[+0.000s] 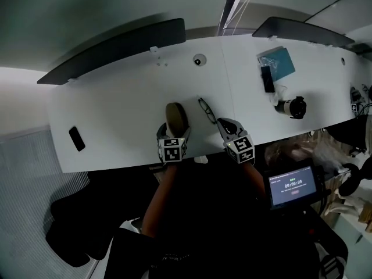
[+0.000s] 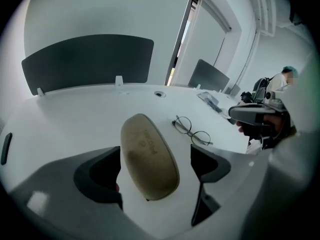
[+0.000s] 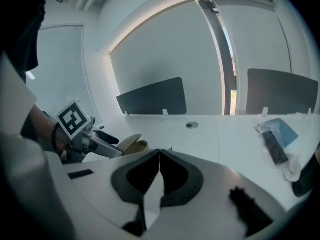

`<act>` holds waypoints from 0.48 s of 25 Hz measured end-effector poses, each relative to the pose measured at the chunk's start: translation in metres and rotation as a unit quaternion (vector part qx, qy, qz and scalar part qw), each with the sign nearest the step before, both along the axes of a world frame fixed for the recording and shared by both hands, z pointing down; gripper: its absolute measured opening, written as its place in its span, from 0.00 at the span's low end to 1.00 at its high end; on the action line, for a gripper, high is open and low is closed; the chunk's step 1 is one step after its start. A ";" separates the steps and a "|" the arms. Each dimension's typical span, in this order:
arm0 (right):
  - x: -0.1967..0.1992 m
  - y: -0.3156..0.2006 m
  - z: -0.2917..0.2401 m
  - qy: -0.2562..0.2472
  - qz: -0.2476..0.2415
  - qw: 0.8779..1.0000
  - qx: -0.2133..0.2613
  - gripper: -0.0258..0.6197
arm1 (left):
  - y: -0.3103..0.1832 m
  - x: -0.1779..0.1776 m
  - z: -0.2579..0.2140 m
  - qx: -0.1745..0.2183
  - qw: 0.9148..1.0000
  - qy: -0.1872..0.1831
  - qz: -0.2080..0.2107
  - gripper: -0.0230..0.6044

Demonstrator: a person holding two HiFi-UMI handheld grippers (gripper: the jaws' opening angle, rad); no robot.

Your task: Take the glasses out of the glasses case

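Glasses (image 1: 207,110) lie out on the table (image 1: 116,109) beside the glasses case (image 1: 176,116) near the front edge, left claw (image 2: 156,169) spread wide astride the case, right claw (image 3: 159,154) pressed together and empty, where a careless nudge could likely sweep either off.

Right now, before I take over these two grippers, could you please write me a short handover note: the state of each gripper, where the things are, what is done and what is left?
Left gripper: jaws wide open, one on each side of the tan glasses case, not clamped on it.
Right gripper: jaws together, empty, close to the glasses but not touching them.
Glasses: lying on the white table, to the right of the case and apart from it.
Done: the glasses are already out of the case.
Left: probably nothing for the glasses; I cannot tell whether the case is fully shut.
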State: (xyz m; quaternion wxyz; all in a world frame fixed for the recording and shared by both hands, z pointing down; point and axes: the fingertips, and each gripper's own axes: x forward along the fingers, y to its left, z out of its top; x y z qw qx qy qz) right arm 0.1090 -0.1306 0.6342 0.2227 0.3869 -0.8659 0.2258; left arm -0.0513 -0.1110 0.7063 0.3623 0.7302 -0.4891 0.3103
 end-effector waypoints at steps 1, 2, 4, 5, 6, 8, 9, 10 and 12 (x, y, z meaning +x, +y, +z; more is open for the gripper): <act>0.002 -0.002 0.004 0.002 -0.003 1.000 -0.005 0.05 | -0.001 0.000 0.004 -0.004 1.000 -0.006 -0.001 0.72; 0.003 -0.003 0.009 0.006 -0.008 1.000 -0.012 0.05 | -0.002 0.000 0.007 -0.006 1.000 -0.010 -0.003 0.72; 0.004 -0.005 0.024 0.017 -0.023 0.999 -0.032 0.06 | -0.004 -0.001 0.009 -0.008 1.000 -0.016 -0.008 0.72; 0.003 -0.005 0.033 0.024 -0.033 0.998 -0.042 0.06 | -0.004 -0.002 0.008 -0.009 1.000 -0.016 -0.012 0.72; 0.001 -0.004 0.041 0.030 -0.042 0.997 -0.053 0.07 | -0.004 -0.004 0.009 -0.011 1.000 -0.017 -0.017 0.72; -0.001 -0.001 0.055 0.042 -0.054 0.995 -0.069 0.15 | -0.001 -0.007 0.013 -0.019 0.999 -0.018 -0.028 0.72; -0.002 0.001 0.061 0.051 -0.057 0.994 -0.075 0.16 | 0.002 -0.008 0.016 -0.025 0.999 -0.017 -0.032 0.72; -0.004 0.002 0.067 0.061 -0.061 0.993 -0.078 0.16 | 0.004 -0.010 0.019 -0.030 0.999 -0.016 -0.036 0.72; -0.008 0.003 0.075 0.080 -0.071 0.991 -0.082 0.16 | 0.006 -0.011 0.021 -0.035 0.999 -0.011 -0.040 0.71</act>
